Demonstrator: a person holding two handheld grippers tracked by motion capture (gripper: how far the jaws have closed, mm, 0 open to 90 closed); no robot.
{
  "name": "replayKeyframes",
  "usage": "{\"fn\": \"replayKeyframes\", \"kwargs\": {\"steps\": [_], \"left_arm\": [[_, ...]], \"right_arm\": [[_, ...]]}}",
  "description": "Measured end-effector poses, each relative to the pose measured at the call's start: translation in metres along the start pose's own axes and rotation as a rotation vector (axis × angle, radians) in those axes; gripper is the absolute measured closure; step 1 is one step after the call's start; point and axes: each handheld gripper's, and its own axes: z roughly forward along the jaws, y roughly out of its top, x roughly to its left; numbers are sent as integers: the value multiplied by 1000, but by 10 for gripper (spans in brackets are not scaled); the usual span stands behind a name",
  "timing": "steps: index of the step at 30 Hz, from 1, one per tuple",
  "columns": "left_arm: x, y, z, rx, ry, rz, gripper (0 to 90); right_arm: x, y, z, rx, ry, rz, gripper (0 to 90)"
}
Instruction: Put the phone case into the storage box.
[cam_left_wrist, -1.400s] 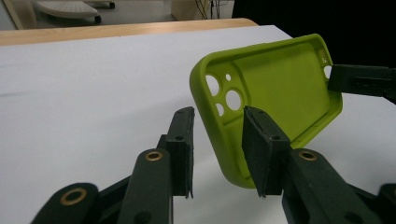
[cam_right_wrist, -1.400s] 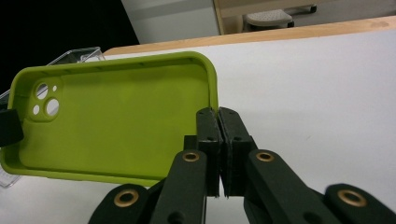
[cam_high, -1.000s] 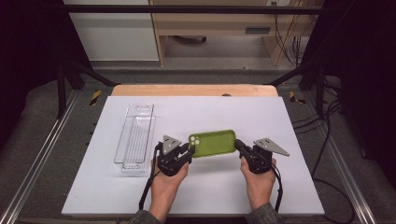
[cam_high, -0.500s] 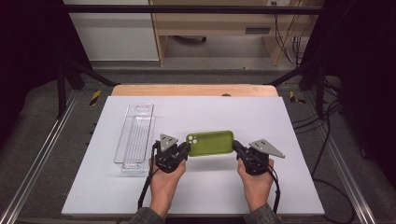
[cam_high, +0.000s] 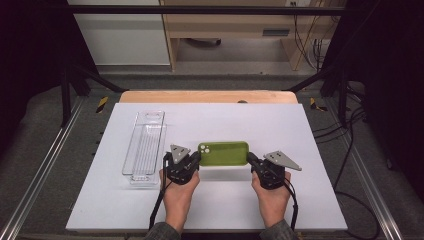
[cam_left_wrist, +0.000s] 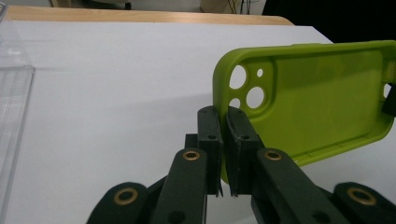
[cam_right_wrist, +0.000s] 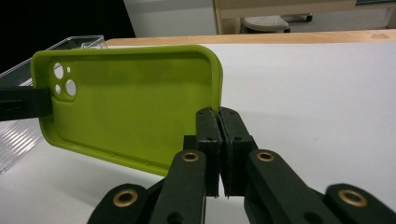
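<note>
Phone case (cam_high: 223, 153), green and empty, hangs lengthwise between both grippers above the white worktop (cam_high: 300, 130), its hollow side facing the person. Left gripper (cam_high: 195, 158) is clamped on the camera-cutout end wall; right gripper (cam_high: 250, 159) is clamped on the opposite end wall. Clear plastic tray (cam_high: 145, 147) lies on the worktop just left of the left gripper.

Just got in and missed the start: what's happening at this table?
A person holds a green phone case between two handheld grippers. The left gripper is shut on the camera-hole end, and the right gripper is shut on the opposite end. The case is lifted off the white table, open side up. A clear plastic tray lies to the left, apart from it.
</note>
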Motion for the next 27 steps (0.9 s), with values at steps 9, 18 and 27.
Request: {"fn": "replayKeyframes", "kwargs": {"steps": [9,18,27], "left_arm": [[-5,2,-3,-31,40,43,865],[-5,1,-1,-67,86,55,874],[-6,8,5,-70,122,74,877]], "right_arm": [[2,-1,0,-1,6,2,871],[3,1,-1,-3,34,21,862],[7,4,-5,-8,53,31,848]]}}
